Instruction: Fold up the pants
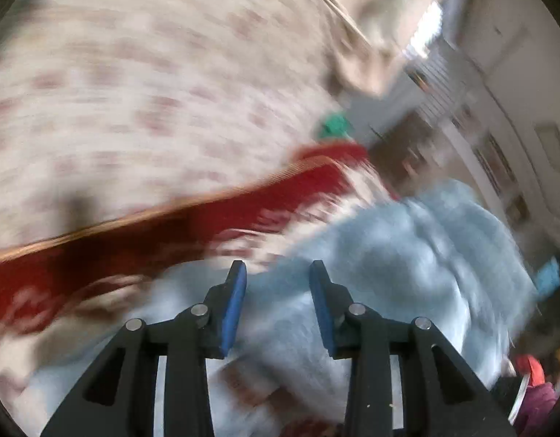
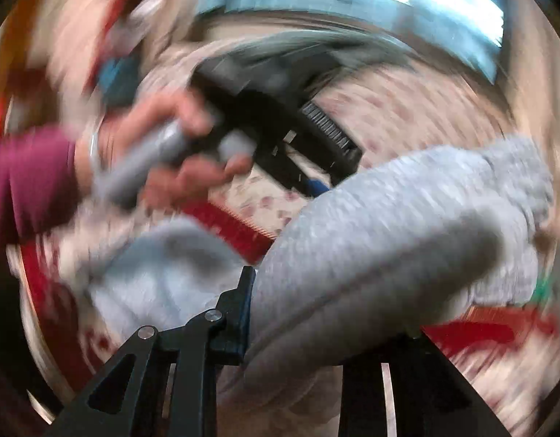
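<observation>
Bedspread: pale cloth with a small reddish print, spread wide and flat; badly smeared by motion blur in both views.
Red band: a long, deep-red strip with a ribbed tan edge that runs across the bedspread; white figures show on the red, too blurred to make out.
Pants: pale blue-grey, thick and fleecy, with a soft nap. In the right wrist view a rounded, bunched fold lies over the right claw and hides its right finger. In the left wrist view they lie heaped on the bed in front of and under the left claw.
Right claw: black plastic links with steel pins; jaws clamped on the fold of the pants.
Left claw: black links with flat blue pads; jaws stand a little apart, and the pants show in the gap. Whether the pads pinch the cloth I cannot tell.
Hand: wraps the left claw's smooth grey handle; a maroon sleeve covers the wrist.
Green thing: small, at the bed's edge, too blurred to name.
Writing: none readable.
</observation>
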